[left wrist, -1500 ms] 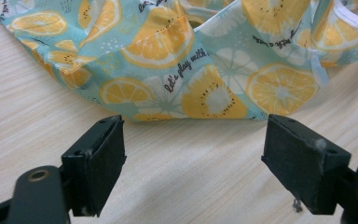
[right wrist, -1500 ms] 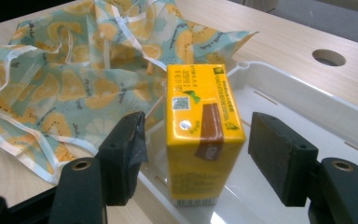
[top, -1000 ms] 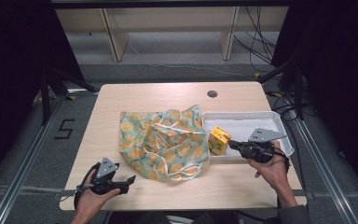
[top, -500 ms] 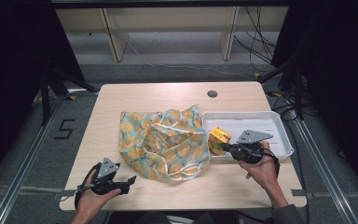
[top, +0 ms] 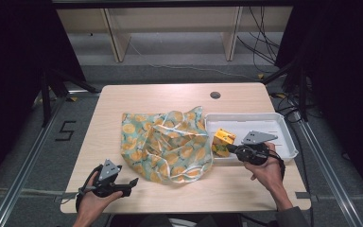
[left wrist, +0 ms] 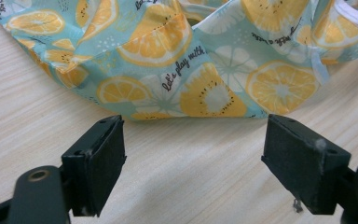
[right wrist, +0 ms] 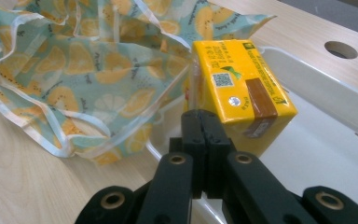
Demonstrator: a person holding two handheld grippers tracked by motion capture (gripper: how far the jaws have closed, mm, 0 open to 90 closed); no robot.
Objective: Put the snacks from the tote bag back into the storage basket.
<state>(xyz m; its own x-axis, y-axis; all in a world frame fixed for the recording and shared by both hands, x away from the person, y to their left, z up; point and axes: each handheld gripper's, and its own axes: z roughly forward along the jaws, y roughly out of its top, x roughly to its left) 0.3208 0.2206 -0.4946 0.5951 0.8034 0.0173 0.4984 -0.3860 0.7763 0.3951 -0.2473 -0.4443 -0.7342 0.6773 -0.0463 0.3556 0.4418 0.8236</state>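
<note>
Since the earlier frame the right tongs (top: pixel 230 149) have come a little forward and to the left, from the near rim of the white tray (top: pixel 287 137) up to the yellow carton (top: pixel 223 142), while the left tongs (top: pixel 133 181) have stayed in their place. In the right gripper view the two black jaws are pressed flat together with nothing between them — they are clenched and empty — and their tips stand just at the near side of the carton; I cannot tell if they touch it. The carton stands in the left end of the tray, close beside the cloth bag (top: pixel 165 144) with the orange slices print. This bag lies crumpled in the middle of the wooden surface (top: pixel 170 94), and its right edge reaches the tray. The left tongs rest low at the near left part of the surface; in the left gripper view the jaws stand wide apart — released — with bare wood between them, and the bag's edge lies just beyond their tips.
</note>
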